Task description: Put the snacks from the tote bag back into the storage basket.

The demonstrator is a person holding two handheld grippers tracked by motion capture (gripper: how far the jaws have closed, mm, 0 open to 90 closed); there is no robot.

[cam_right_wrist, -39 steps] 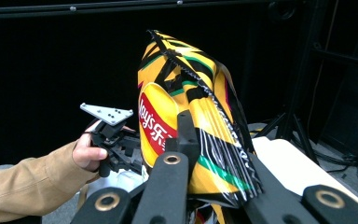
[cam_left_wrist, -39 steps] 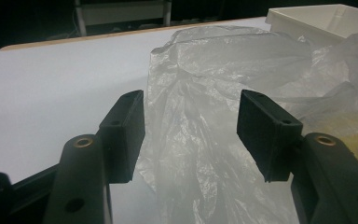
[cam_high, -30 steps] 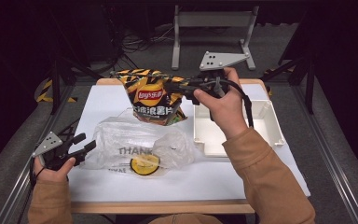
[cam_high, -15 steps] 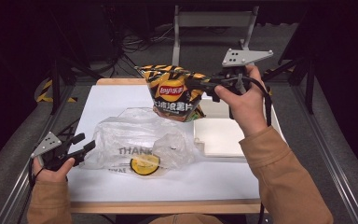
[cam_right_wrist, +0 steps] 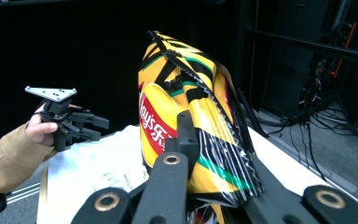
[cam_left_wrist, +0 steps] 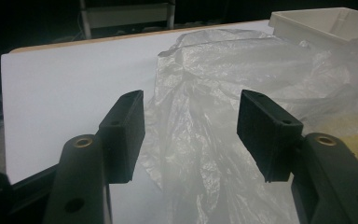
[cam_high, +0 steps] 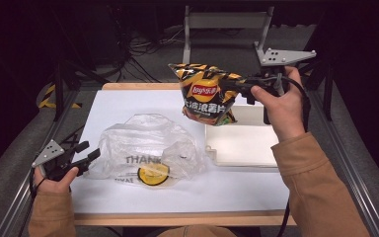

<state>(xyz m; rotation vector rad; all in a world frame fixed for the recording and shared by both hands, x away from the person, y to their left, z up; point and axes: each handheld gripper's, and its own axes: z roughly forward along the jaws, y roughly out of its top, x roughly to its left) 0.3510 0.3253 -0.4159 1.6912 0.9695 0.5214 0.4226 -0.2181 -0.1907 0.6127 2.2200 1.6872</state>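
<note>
The right gripper holds a bag of crisps in the air above the far edge of a white tray. The left gripper, jaws apart, rests beside a crumpled clear plastic bag on the white table.

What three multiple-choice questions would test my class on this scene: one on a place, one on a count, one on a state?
1. Where is the chip bag?
A. Lifted above the table
B. Inside the plastic bag
C. Lying in the tray

2. How many white trays are on the table?
A. One
B. Two
C. Three

3. How does the left gripper stand?
A. Open, by the plastic bag
B. Shut on the chip bag
C. Shut on the tray

Answers: 1 A, the right gripper holds it aloft by its edge; 2 A, a single tray lies at the right; 3 A, its jaws stand apart with nothing gripped.
</note>
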